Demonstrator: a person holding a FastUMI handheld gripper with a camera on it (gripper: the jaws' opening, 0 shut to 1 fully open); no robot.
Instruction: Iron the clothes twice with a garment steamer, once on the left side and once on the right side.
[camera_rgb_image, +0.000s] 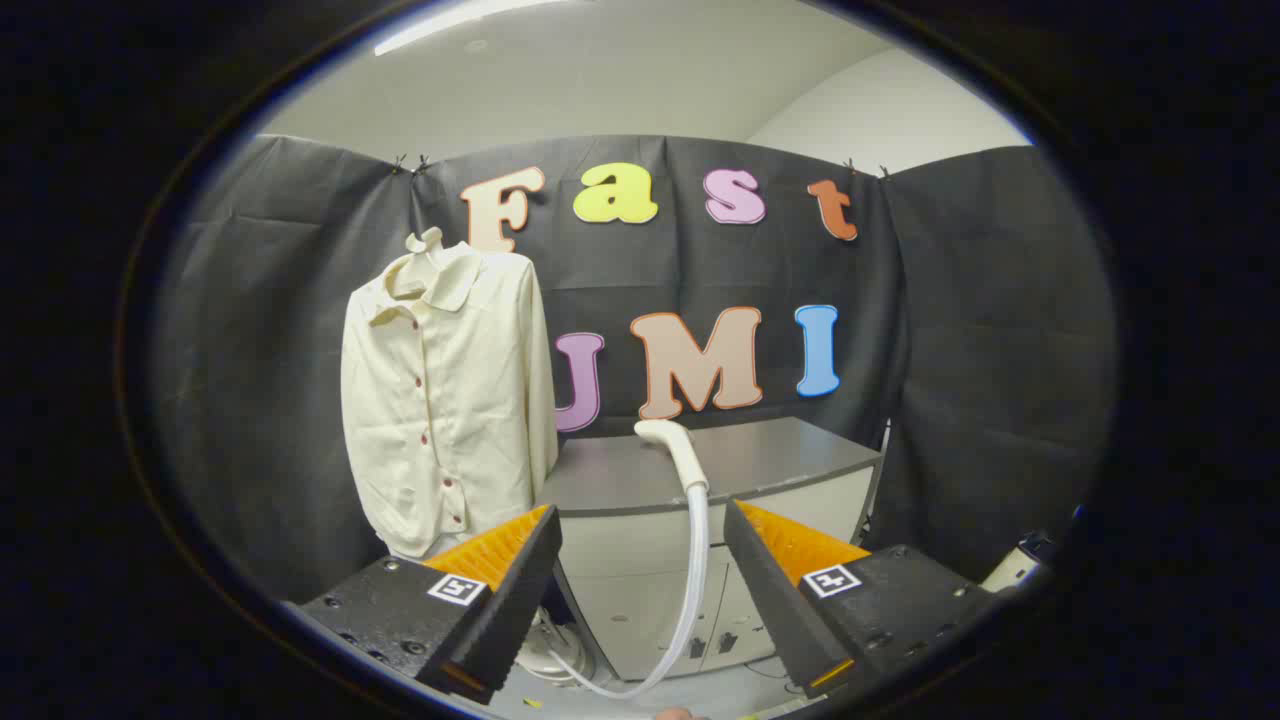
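Observation:
A cream button-up shirt (445, 400) hangs on a hanger in front of the black cloth wall, ahead and to the left of my fingers. The white steamer head (672, 445) rests on the front edge of a grey cabinet top (790, 455), beyond and between my fingertips. Its pale hose (697, 570) drops down between the fingers and curves left to the steamer base (555, 655) on the floor, partly hidden by my left finger. My gripper (642, 512) is open with nothing between its fingers, still short of the steamer head.
The cabinet has pale doors (640, 610) under its grey top. Black cloth walls close in the booth on three sides. A small white object (1012, 568) sits low beside the right finger.

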